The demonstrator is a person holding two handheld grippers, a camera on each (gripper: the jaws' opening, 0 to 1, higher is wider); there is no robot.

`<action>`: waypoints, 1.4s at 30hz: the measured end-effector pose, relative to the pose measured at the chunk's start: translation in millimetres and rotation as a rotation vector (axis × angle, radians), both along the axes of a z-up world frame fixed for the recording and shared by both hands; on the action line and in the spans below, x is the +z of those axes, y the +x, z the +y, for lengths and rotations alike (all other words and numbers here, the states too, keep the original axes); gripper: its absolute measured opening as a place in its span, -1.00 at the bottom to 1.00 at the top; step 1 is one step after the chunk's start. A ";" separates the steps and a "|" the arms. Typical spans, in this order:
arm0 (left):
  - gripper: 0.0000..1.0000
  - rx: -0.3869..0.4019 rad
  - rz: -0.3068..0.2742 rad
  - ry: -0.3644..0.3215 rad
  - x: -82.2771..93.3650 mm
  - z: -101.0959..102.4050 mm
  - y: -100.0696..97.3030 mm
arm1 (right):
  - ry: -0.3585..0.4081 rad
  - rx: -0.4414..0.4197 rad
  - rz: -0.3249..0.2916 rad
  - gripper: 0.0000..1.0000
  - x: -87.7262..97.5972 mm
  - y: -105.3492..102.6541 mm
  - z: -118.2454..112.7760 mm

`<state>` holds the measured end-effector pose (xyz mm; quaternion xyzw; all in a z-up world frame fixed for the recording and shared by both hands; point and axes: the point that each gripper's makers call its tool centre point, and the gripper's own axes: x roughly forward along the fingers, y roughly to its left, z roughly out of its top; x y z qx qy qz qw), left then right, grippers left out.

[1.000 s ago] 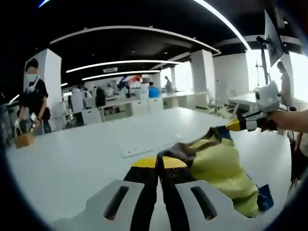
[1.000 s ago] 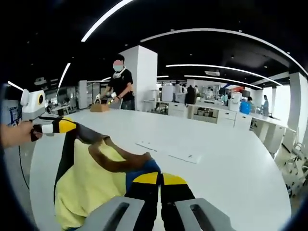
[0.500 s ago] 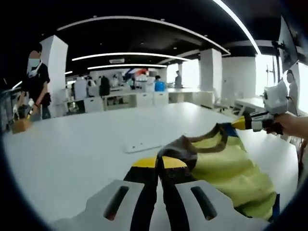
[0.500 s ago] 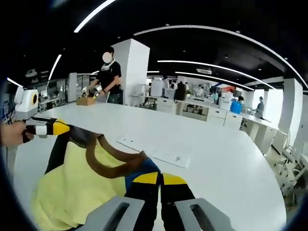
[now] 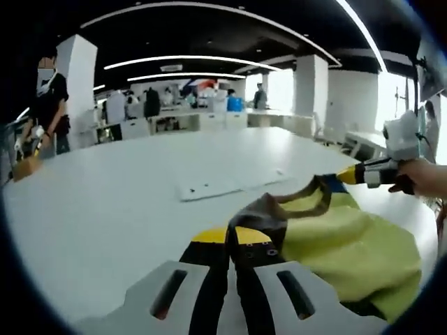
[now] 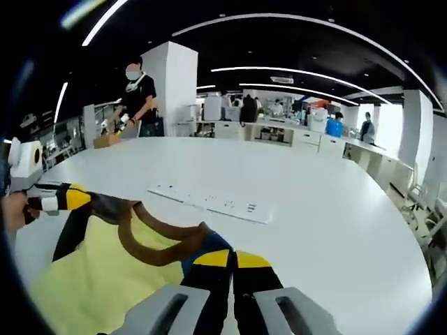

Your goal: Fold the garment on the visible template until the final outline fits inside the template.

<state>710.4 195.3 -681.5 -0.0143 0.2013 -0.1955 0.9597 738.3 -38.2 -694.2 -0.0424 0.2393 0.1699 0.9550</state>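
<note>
Left gripper view, nearest the lens, showed the left tongs (image 5: 234,236) clenched on the brown collar edge of the yellow shirt (image 5: 349,244). Just beyond, the shirt hung stretched between the two tools, its far shoulder pinched by the right tongs (image 5: 343,178), held by a hand (image 5: 424,178). In the right gripper view the same hold appeared mirrored: the right tongs gripped the blue-trimmed shoulder, and the left tongs clamped the other corner, with the collar sagging between them.

Over the last second both cameras had tipped downward and the white tabletop (image 5: 105,209) filled more of each view; the shirt hung lower and spread wider, its lower part seemingly draping onto the tabletop. That suggested the shirt was being lowered to lie flat, so folding proper was probably yet to begin. No template outline could be made out.

Farther off lay a white power strip (image 6: 209,201). At the far edge a person (image 6: 136,101) worked beside a small box (image 6: 107,140).
</note>
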 end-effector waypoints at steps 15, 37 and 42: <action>-1.00 0.005 0.082 0.059 -41.6 10.9 10.9 | 0.002 -0.010 0.072 -1.00 -45.8 14.6 4.8; -0.37 -0.115 0.037 0.064 -8.9 5.4 -15.7 | 0.170 0.050 0.166 -0.03 -14.9 -31.3 19.5; -0.14 -0.155 0.057 0.011 1.6 -0.4 -35.1 | 0.220 0.080 0.177 0.20 -4.6 -49.8 22.1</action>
